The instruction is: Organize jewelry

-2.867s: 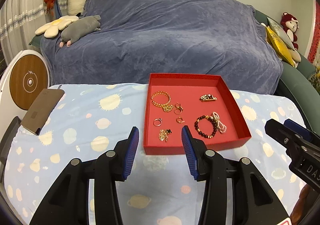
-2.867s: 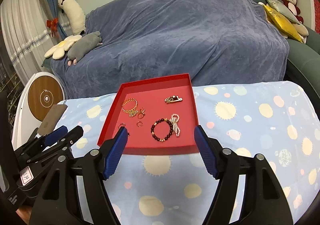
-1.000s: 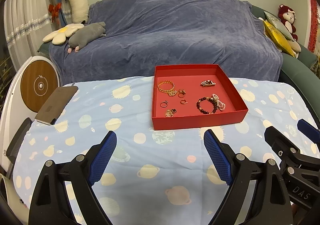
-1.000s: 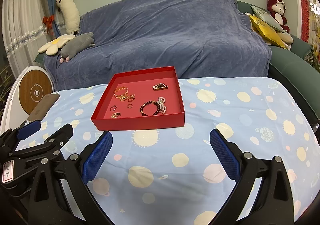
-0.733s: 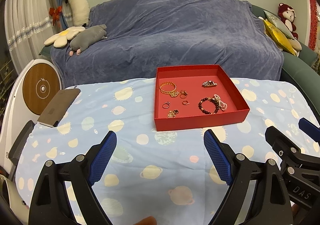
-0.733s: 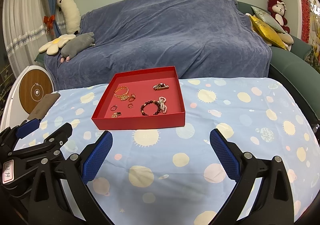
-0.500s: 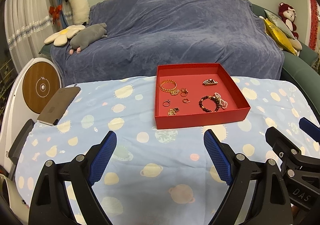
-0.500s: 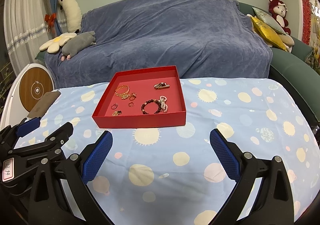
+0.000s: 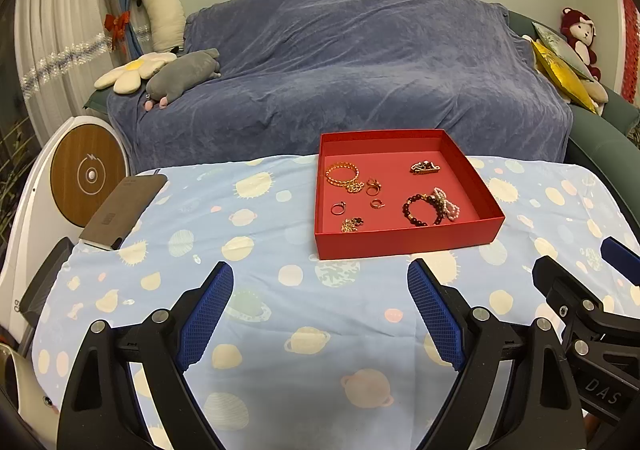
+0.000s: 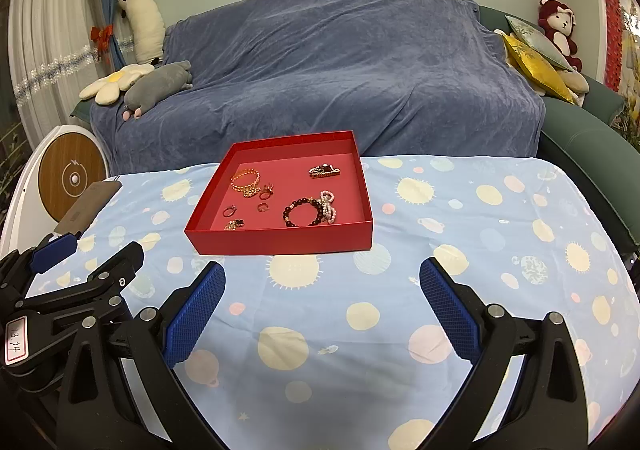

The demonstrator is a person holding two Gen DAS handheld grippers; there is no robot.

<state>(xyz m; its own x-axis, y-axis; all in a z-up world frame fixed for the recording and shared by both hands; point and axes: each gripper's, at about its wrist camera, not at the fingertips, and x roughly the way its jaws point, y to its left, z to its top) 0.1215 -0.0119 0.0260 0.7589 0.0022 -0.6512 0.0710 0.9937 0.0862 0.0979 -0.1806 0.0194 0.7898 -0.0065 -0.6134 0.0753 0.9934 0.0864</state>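
Note:
A red tray [image 9: 404, 246] [image 10: 280, 242] sits on the blue planet-print tablecloth at the far middle. Inside lie a gold chain bracelet [image 9: 342, 173] [image 10: 245, 178], a dark bead bracelet [image 9: 418, 205] [image 10: 302, 211], a pearl string [image 9: 446, 203] [image 10: 328, 205], a gold clip [image 9: 425, 168] [image 10: 324, 171], several small rings [image 9: 338, 207] and a small gold charm [image 9: 352, 224]. My left gripper [image 9: 320, 310] is open and empty, well short of the tray. My right gripper [image 10: 322, 306] is open and empty too, also short of the tray.
A brown phone-like slab [image 9: 124, 205] lies at the table's left edge. A white round device [image 9: 86, 173] stands beyond it. A blue-covered sofa [image 9: 360, 69] with plush toys runs behind the table.
Both grippers have drawn back from the tray and opened wide since 2.9 s ago. Over the last second the views barely shift.

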